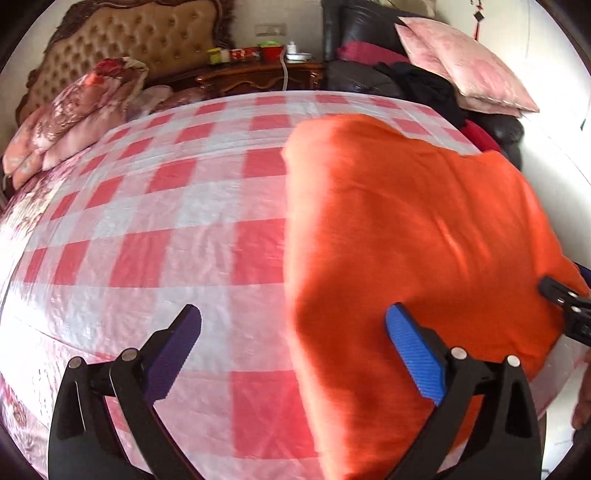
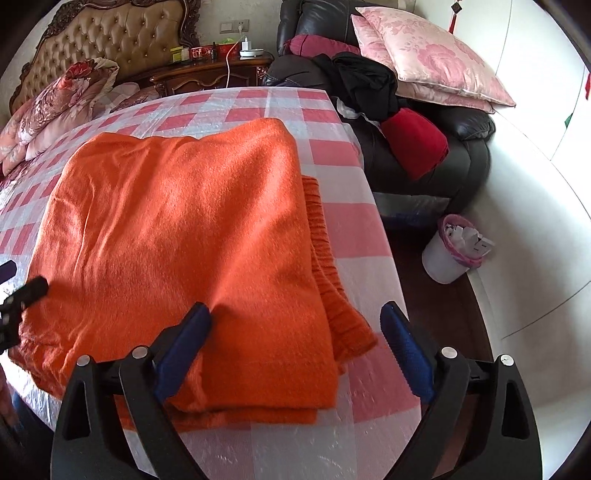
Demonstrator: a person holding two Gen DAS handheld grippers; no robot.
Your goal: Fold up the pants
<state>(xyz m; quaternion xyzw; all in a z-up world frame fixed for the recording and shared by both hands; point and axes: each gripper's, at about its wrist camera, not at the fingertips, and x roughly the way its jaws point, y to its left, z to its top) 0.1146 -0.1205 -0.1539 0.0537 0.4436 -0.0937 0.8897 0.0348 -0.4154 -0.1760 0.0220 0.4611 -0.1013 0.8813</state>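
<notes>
The left gripper (image 1: 293,332) stands wide apart at the bottom of the left wrist view, holding nothing; its right finger lies over the near edge of the orange pants (image 1: 406,229), its left finger over the checked sheet (image 1: 166,206). The right gripper (image 2: 295,328) is likewise spread wide and empty at the bottom of the right wrist view, its left finger touching the pants' top layer, its right finger above bare sheet.

The pants lie folded in layers on the bed, centre-left in the right view, with a ribbed waistband (image 2: 325,251) showing along their right side. Upper left sit floral pillows (image 2: 62,99) against a tufted headboard (image 2: 107,33). A nightstand (image 2: 214,72) stands top centre. At right, a dark sofa (image 2: 454,147) carries pink cushions (image 2: 424,55) and heaped clothes (image 2: 365,85); a white bin (image 2: 448,256) stands on the floor below.
</notes>
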